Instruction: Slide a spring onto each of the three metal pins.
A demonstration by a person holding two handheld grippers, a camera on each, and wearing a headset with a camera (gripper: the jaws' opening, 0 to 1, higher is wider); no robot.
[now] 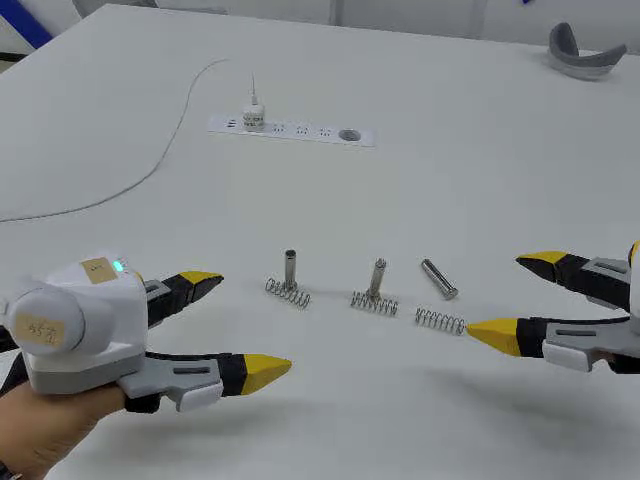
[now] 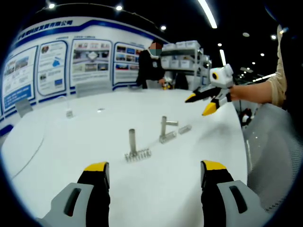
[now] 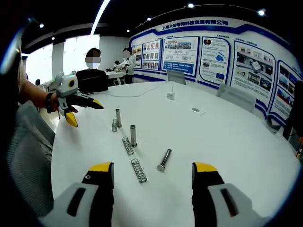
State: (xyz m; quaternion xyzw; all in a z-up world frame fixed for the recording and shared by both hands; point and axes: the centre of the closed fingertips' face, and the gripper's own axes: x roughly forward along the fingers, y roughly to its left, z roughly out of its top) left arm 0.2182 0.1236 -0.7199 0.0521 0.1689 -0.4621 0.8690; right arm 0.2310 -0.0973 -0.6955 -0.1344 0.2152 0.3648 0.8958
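Observation:
Two metal pins stand upright on the white table, the left pin (image 1: 290, 266) (image 2: 132, 141) (image 3: 118, 117) and the middle pin (image 1: 378, 277) (image 2: 163, 126) (image 3: 133, 135). A third pin (image 1: 438, 279) (image 3: 164, 160) lies on its side. A loose spring lies flat by each: the left spring (image 1: 288, 292) (image 2: 138, 154), the middle spring (image 1: 374, 303) (image 3: 128, 145), the right spring (image 1: 440, 321) (image 3: 138, 170). My left gripper (image 1: 237, 325) (image 2: 155, 166) hovers open, left of the pins. My right gripper (image 1: 512, 297) (image 3: 152, 166) is open too, its near tip just right of the right spring.
A white power strip (image 1: 292, 130) with a plugged charger sits farther back, its cable (image 1: 150, 170) trailing left. A grey curved object (image 1: 583, 52) rests at the far right corner. People (image 3: 92, 71) sit at another table beyond.

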